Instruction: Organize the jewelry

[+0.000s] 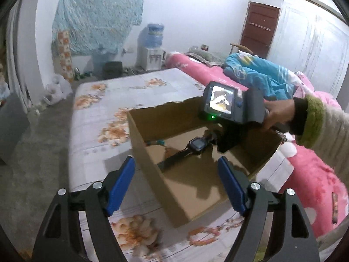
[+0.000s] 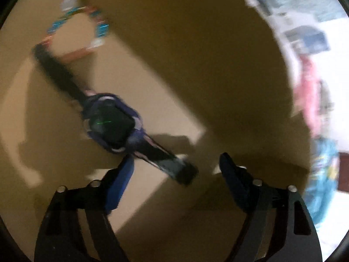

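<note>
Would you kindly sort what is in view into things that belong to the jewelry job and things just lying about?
Job: cardboard box; watch; beaded bracelet.
Lying about: water dispenser; blue quilt; white plastic bag.

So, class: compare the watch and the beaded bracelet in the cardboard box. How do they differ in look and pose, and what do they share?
The watch is dark, with a square face; the beaded bracelet is multicoloured, mostly turquoise and orange.
The watch lies stretched out straight; the bracelet forms a closed loop.
The watch sits mid-floor; the bracelet lies by the wall of the cardboard box.
Both rest on the box floor, held by neither gripper.
</note>
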The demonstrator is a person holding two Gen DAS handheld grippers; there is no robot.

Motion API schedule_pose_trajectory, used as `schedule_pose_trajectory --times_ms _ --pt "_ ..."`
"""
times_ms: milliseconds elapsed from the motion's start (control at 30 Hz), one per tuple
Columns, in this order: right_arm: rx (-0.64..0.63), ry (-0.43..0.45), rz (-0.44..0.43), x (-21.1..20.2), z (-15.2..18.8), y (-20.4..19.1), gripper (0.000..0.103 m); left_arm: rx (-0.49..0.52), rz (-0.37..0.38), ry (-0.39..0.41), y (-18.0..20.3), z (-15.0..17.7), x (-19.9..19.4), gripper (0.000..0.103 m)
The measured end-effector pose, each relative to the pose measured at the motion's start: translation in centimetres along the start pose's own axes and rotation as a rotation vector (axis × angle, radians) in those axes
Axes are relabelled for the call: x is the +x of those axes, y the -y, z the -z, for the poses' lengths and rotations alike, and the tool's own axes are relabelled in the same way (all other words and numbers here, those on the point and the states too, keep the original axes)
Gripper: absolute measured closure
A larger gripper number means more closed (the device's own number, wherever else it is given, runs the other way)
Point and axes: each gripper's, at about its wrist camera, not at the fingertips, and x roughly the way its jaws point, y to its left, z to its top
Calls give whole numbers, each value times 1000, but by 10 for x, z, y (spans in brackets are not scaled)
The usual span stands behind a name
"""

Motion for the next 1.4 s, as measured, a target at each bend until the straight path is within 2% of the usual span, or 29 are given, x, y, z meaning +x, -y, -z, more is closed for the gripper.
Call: schedule_pose_trajectory --times_ms 67,167,300,533,633,667,767,833,933,1000,1067,1167,1300,1400 --pt "18 26 90 -2 -2 4 36 -6 -4 2 -3 5 -3 27" --pt "44 43 152 -3 -2 7 42 -23 -4 -3 -9 12 -4 27" --pt "11 58 240 -5 3 1 42 -41 -1 -6 -11 19 -4 27" --pt "170 155 25 -46 8 28 42 -73 0 15 -15 31 -14 25" --pt "296 269 -91 -88 22 44 41 -93 -6 15 -18 39 -18 23" --pt "322 302 -109 -99 29 46 38 -98 -8 14 -19 41 -18 23" --pt "418 450 -169 -148 64 56 30 -109 -25 -2 -20 53 -21 22" --pt "483 550 -229 -177 96 48 23 -106 -40 -26 -19 64 -19 21" --pt "585 650 -271 -200 137 23 10 -107 -47 -74 -17 83 -13 20" --pt "656 688 -307 -204 166 9 9 -118 -46 -112 -15 94 -7 20" --pt "744 684 -320 -199 193 -3 8 -123 -42 -153 -9 106 0 20" --pt "916 617 -281 -175 229 -24 8 -91 -39 -185 5 118 8 20" --pt "1120 464 -267 -128 263 -61 8 -43 -21 -213 27 126 21 20" --pt "1171 354 -221 -104 273 -81 8 -16 0 -229 43 128 31 20"
